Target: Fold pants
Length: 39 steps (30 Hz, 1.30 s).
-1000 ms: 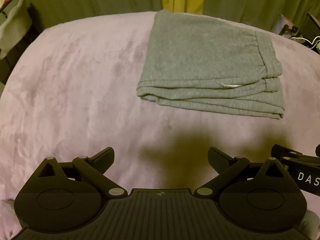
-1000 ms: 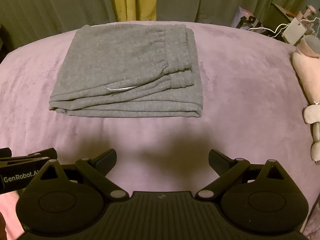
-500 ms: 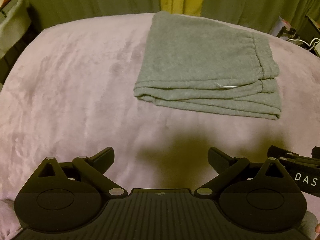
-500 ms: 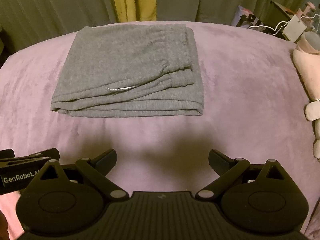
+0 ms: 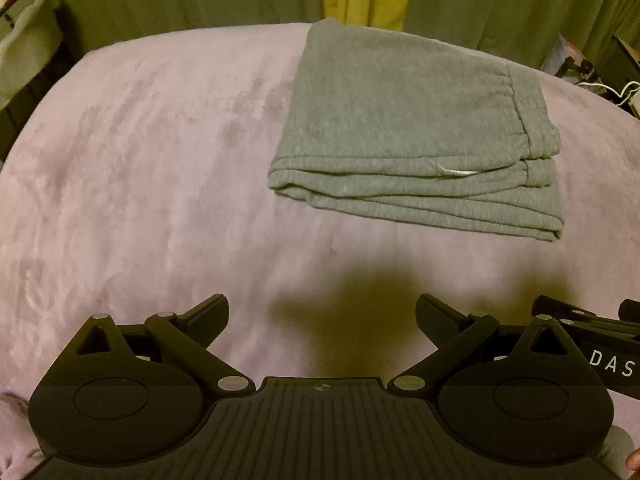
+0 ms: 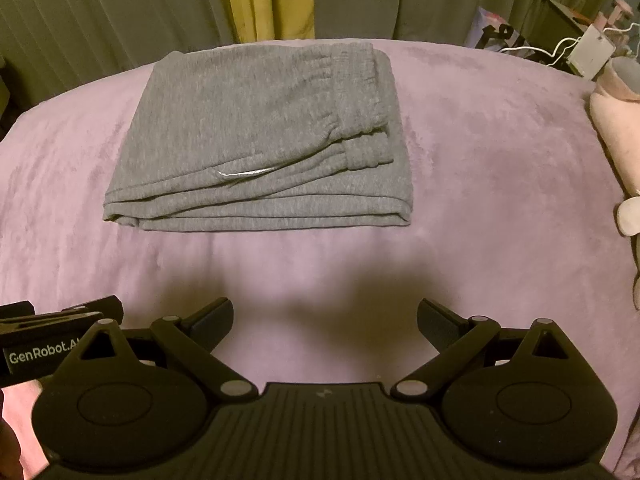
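The grey pants (image 5: 412, 128) lie folded into a flat rectangle on the purple blanket (image 5: 140, 160), elastic waistband at the right end; they also show in the right wrist view (image 6: 256, 132). My left gripper (image 5: 322, 316) is open and empty, held back from the pants' near left edge. My right gripper (image 6: 325, 316) is open and empty, well short of the pants' near edge. Each gripper's side shows at the edge of the other's view.
Green and yellow curtains (image 6: 268, 0) hang behind the bed. A pink pillow (image 6: 616, 128) lies at the right edge. A white charger with cables (image 6: 592, 52) and dark clutter sit at the far right. A pale chair (image 5: 24, 48) stands at the far left.
Both grippers have shifted slightly; the pants look a little lower and further left in the left wrist view. The pants themselves have not moved.
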Each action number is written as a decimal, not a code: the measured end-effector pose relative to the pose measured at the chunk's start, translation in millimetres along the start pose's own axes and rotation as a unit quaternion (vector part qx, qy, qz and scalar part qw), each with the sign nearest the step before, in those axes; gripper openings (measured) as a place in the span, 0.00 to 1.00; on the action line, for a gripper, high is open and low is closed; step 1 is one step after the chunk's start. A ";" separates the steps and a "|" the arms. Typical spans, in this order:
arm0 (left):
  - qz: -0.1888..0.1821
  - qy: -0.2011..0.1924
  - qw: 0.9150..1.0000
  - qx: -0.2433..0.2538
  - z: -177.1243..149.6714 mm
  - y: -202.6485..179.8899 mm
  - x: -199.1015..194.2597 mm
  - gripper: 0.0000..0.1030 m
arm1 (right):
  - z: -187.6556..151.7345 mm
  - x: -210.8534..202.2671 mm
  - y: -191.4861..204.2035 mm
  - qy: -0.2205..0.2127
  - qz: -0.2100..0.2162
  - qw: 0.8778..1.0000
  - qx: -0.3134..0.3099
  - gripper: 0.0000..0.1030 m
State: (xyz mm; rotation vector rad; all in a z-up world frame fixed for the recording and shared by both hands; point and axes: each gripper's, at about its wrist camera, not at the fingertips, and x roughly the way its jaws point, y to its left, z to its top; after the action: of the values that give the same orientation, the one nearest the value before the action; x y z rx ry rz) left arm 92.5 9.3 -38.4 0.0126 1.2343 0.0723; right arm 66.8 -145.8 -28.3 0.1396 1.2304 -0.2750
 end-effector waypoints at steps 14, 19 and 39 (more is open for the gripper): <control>-0.002 0.005 1.000 0.000 -0.4 -0.2 3.9 0.99 | -1.6 4.2 0.6 0.003 -0.002 1.000 0.003 0.96; -0.002 0.004 1.000 -0.001 -1.4 -0.3 4.0 0.99 | -1.7 4.4 0.5 0.001 -0.002 1.000 0.004 0.96; 0.006 0.002 1.000 -0.003 -3.0 0.6 6.8 0.99 | -4.4 6.4 0.5 0.000 -0.007 1.000 0.003 0.96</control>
State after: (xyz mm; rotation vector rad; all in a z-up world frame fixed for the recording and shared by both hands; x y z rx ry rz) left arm 91.9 10.2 -45.7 0.0150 1.2379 0.0859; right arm 64.9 -145.1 -35.8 0.1354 1.2307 -0.2916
